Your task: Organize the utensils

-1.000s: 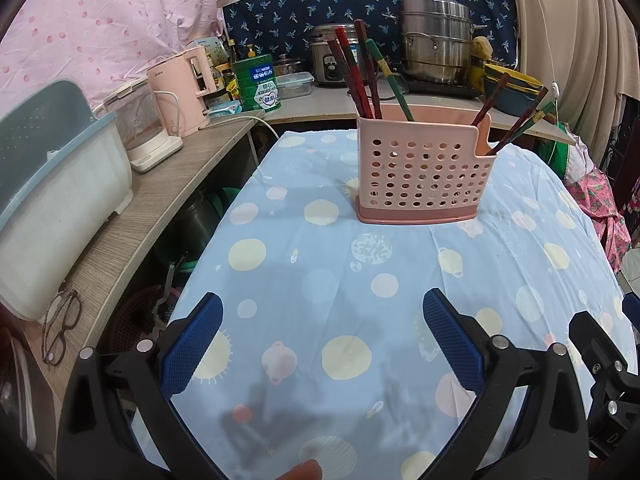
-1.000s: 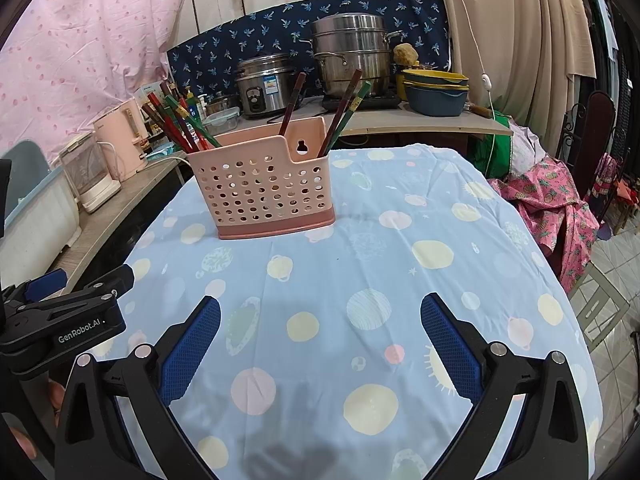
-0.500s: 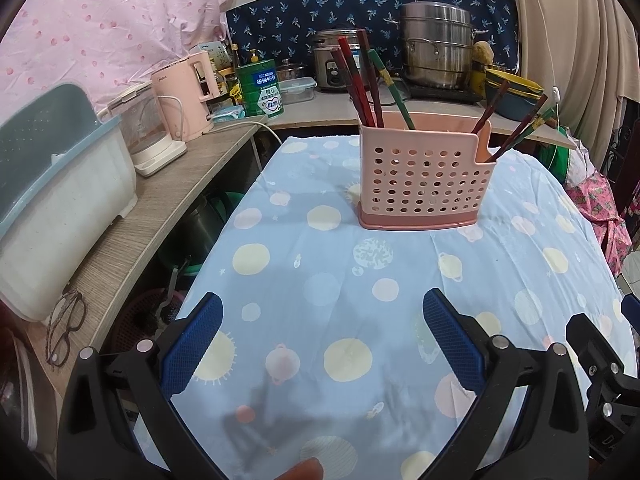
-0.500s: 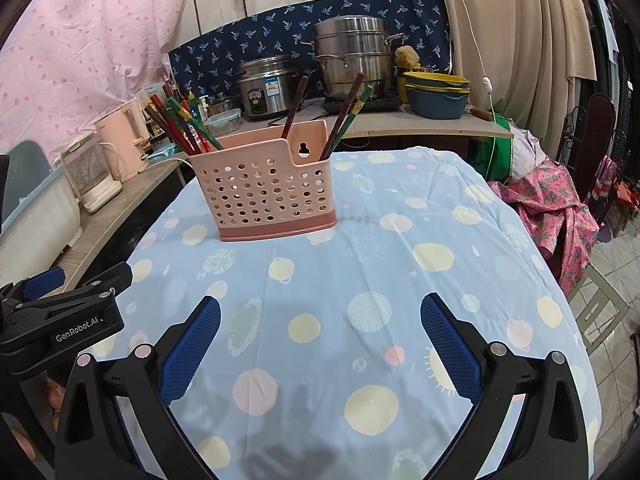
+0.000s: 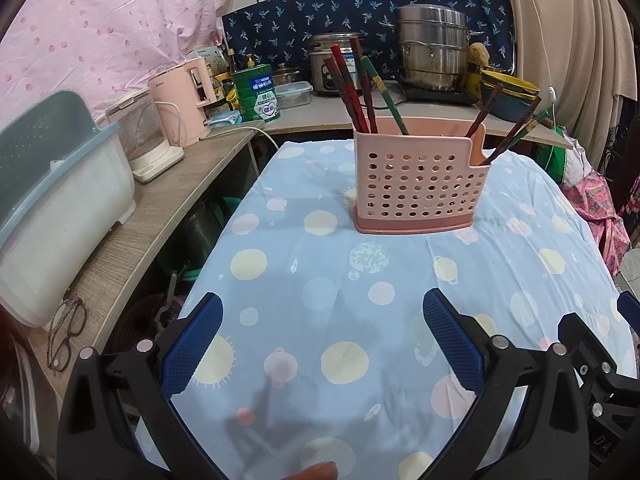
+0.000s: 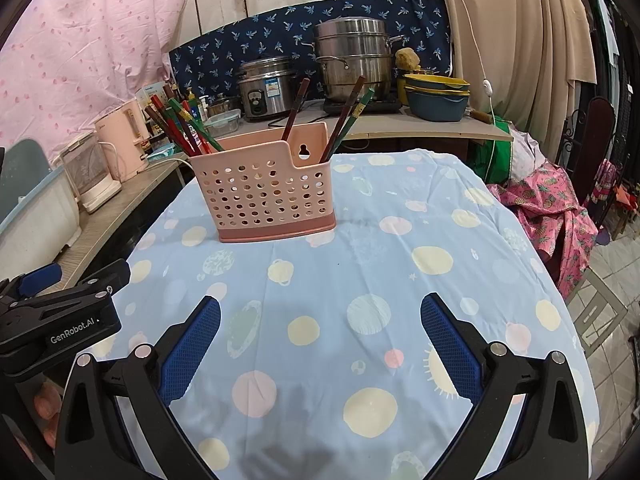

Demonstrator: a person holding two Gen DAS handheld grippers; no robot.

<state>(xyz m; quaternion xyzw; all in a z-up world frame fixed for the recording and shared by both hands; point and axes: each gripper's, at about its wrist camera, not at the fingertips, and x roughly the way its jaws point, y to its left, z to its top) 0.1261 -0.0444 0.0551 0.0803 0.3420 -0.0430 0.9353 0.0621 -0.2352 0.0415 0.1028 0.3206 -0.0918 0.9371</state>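
A pink perforated utensil holder (image 5: 420, 184) stands on the table's far half; it also shows in the right wrist view (image 6: 268, 196). Several red, brown and green chopsticks (image 5: 360, 88) stand in its left compartment, and others (image 5: 508, 128) lean in its right one. My left gripper (image 5: 322, 336) is open and empty, low over the near part of the tablecloth, well short of the holder. My right gripper (image 6: 320, 336) is open and empty too, beside the left one, which shows at the left edge of the right wrist view.
The table wears a blue cloth with pastel dots (image 6: 360, 280). A counter on the left holds a white bin (image 5: 52, 216), a pink kettle (image 5: 184, 104) and glasses (image 5: 64, 332). Pots (image 6: 352, 64) and bowls (image 6: 436, 96) stand behind. A chair with pink cloth (image 6: 560, 216) is at right.
Both grippers have drifted slightly; the holder sits a touch lower in the left wrist view. Both stay open and nothing was taken hold of.
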